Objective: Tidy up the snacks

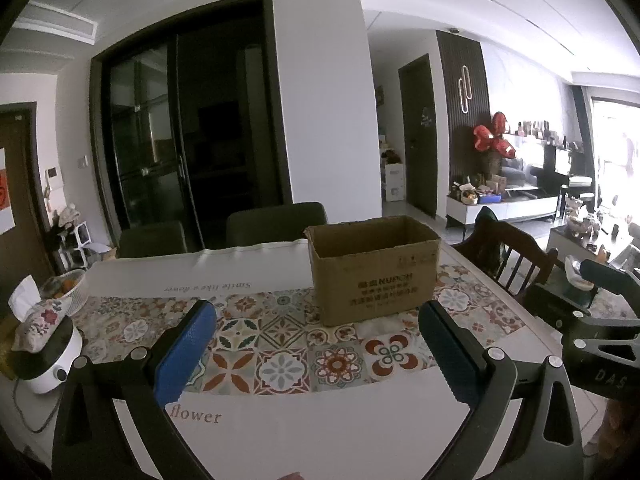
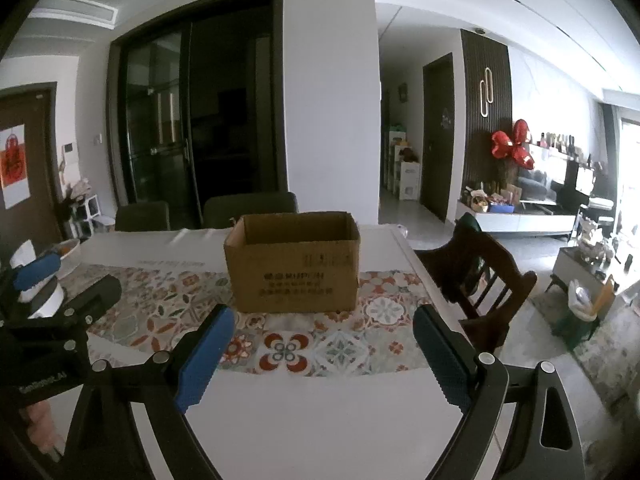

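An open brown cardboard box (image 2: 294,262) stands on the patterned tile-print runner (image 1: 280,344) toward the table's far right corner; no snacks show on the table, and the box's inside is hidden; the left gripper (image 1: 318,346) and right gripper (image 2: 324,350) both gape wide, empty; judging by this, sorting is either finished or not begun.

box (image 2: 294,276): plain brown cardboard, dark print on its front
table runner (image 1: 280,344): patchwork tiles, red, orange, teal, grey florals
tablecloth (image 1: 320,424): white, brown script lettering
gripper pads (image 1: 186,354): bright blue, fine dotted texture
tissue cover (image 1: 40,320): pale fabric, red flowers
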Action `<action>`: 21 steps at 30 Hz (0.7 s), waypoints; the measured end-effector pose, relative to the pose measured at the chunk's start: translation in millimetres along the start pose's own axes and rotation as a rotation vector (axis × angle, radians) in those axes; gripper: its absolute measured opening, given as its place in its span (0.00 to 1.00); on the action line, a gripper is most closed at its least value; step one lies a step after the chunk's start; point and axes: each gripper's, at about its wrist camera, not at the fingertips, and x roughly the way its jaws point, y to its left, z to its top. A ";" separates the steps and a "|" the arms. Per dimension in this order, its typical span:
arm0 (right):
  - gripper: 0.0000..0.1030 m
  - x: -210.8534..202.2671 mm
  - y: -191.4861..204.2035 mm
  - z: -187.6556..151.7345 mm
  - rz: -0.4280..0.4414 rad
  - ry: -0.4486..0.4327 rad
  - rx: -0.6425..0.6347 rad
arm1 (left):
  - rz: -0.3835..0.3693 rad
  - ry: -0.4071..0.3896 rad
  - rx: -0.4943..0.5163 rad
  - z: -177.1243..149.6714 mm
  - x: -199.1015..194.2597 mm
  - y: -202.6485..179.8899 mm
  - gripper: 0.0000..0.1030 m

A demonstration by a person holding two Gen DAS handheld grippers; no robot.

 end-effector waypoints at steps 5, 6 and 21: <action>0.89 -6.8 2.0 -5.3 -0.001 -0.008 -0.007 | 0.014 -0.022 0.005 -1.6 -9.2 0.2 1.00; 0.89 -7.9 2.1 -5.6 0.000 -0.008 -0.007 | 0.015 -0.025 0.005 -1.4 -10.3 0.6 1.00; 0.89 -17.0 2.5 -7.9 0.011 -0.025 -0.009 | 0.022 -0.058 0.007 -1.1 -21.7 3.8 1.00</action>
